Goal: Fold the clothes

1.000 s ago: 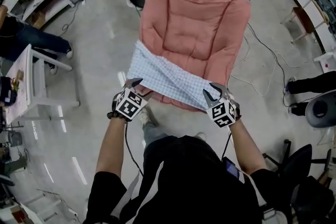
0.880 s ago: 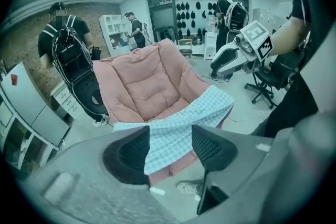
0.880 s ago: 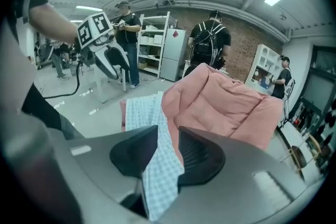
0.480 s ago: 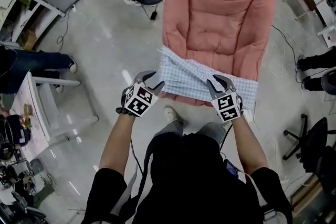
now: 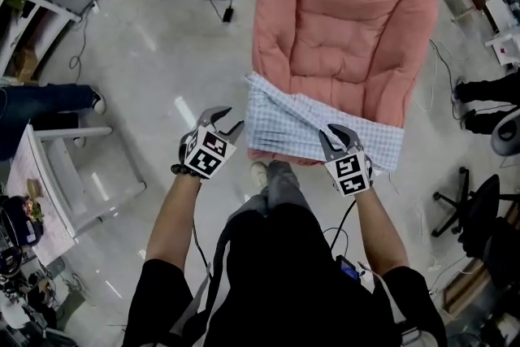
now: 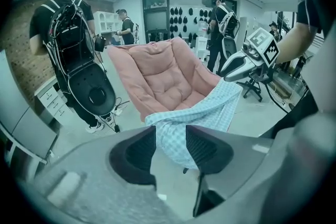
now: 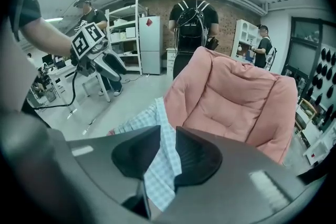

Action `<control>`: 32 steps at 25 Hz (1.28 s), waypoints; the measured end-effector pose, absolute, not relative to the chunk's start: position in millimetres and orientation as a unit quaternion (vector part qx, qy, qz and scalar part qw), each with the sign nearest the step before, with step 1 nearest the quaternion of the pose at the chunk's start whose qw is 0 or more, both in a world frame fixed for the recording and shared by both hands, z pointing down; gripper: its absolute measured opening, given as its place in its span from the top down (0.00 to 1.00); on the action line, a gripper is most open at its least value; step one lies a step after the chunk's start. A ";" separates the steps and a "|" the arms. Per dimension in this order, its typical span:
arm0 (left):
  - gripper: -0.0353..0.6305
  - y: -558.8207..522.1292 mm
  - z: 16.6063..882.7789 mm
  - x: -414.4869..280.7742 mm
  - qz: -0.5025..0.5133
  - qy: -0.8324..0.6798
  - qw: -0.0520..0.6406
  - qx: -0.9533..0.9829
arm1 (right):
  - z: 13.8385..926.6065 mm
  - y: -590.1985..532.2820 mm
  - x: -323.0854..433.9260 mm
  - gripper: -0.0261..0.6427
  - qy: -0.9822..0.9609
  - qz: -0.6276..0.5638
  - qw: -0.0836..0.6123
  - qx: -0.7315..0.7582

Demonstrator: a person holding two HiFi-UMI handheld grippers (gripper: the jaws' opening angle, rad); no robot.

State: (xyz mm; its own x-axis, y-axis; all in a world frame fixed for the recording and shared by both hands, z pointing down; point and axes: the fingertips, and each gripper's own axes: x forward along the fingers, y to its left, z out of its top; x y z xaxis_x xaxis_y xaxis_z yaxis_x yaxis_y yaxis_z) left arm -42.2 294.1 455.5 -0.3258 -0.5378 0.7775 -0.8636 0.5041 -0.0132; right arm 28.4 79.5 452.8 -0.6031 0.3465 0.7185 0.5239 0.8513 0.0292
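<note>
1. Your left gripper (image 5: 226, 123) now hangs over the bare floor (image 5: 154, 85), just to the left of the checked cloth (image 5: 292, 122) and not touching it. A second ago it was at the cloth's left corner.
2. The left jaws have just been closing and stand partly apart. Nothing sits between the pads. The cloth shows only beyond the gap, in the left gripper view.
3. Your right gripper (image 5: 335, 139) is on the near edge of the cloth, right of its middle, as it was before. Its jaws have just been closing further and now pinch a fold of the cloth, which hangs down between the pads.
4. A second ago the cloth was stretched between both grippers. It now lies across the front edge of the pink chair (image 5: 345, 20), with its left end draped over the seat front.
</note>
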 end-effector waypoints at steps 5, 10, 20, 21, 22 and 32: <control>0.66 301.3 471.6 -75.5 0.219 -0.781 0.376 0.448 | 485.2 90.2 2.6 0.83 -0.868 -0.118 0.405 -0.261; 0.66 303.7 511.4 -110.0 0.222 -0.769 0.381 0.463 | 501.3 110.8 -22.5 0.83 -0.855 -0.116 0.410 -0.295; 0.66 313.0 616.7 -169.9 0.224 -0.734 0.404 0.498 | 546.5 141.1 -69.8 0.82 -0.860 -0.108 0.409 -0.285; 0.66 313.2 628.1 -174.1 0.226 -0.729 0.405 0.504 | 548.5 144.4 -75.6 0.82 -0.864 -0.101 0.407 -0.277; 0.66 313.9 638.8 -178.1 0.229 -0.724 0.405 0.509 | 550.3 146.9 -80.6 0.82 -0.869 -0.093 0.406 -0.268; 0.65 306.0 727.4 -200.9 0.218 -0.674 0.410 0.574 | 582.8 146.4 -80.4 0.82 -0.876 -0.104 0.424 -0.203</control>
